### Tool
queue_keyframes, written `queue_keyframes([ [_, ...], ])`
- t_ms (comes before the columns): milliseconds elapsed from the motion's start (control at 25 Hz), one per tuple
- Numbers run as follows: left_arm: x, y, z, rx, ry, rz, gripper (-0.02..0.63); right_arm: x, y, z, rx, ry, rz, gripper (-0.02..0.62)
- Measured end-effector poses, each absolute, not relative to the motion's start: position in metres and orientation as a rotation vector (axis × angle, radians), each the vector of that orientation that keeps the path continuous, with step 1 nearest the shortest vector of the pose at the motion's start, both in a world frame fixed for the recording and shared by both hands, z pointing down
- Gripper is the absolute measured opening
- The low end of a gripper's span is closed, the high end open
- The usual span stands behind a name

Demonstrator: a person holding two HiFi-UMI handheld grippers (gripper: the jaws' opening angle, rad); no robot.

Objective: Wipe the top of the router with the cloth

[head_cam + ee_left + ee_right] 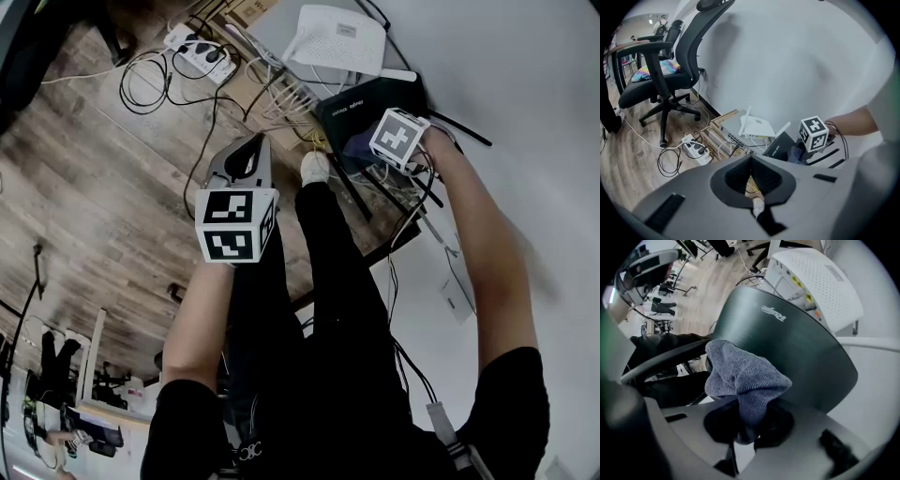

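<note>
A black router (pixel 787 343) with a silver logo lies low by the white wall, also in the head view (pixel 361 101). My right gripper (pixel 747 427) is shut on a blue-grey cloth (pixel 740 376), whose bunched end rests on the router's near edge. From above, the cloth (pixel 359 148) shows just left of the right gripper's marker cube (pixel 398 139). My left gripper (pixel 251 155) hangs apart to the left over the wooden floor, jaws shut with nothing in them. From the left gripper view (pixel 752 161) the black router (pixel 780 146) lies ahead.
A white router (pixel 337 37) sits just beyond the black one. Tangled cables and a power strip (pixel 197 52) lie on the floor to the left. A shoe (pixel 314 167) and dark trouser leg stand between the grippers. An office chair (pixel 661 79) is further off.
</note>
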State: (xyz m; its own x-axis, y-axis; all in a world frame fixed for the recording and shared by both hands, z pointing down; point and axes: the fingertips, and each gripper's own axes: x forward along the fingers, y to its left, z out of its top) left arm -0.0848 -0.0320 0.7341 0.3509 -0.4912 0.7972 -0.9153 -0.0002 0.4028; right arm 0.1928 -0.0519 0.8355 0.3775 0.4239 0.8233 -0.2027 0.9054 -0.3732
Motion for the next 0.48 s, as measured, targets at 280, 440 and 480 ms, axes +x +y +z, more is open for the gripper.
queue_keyframes([
  [280,-0.092,-0.024,0.739,1.616,-1.296,0.552,0.005,0.145,-0.004,0.831,-0.342,-1.243,0.623,0.055],
  [440,-0.089,-0.023,0.740,1.619,-1.292,0.555,0.005,0.129,-0.002,0.831,-0.343,-1.303,0.635,0.055],
  [480,-0.089,-0.024,0.740,1.619,-1.292,0.555,0.005,0.127,-0.005,0.832,-0.331,-1.315,0.644,0.055],
])
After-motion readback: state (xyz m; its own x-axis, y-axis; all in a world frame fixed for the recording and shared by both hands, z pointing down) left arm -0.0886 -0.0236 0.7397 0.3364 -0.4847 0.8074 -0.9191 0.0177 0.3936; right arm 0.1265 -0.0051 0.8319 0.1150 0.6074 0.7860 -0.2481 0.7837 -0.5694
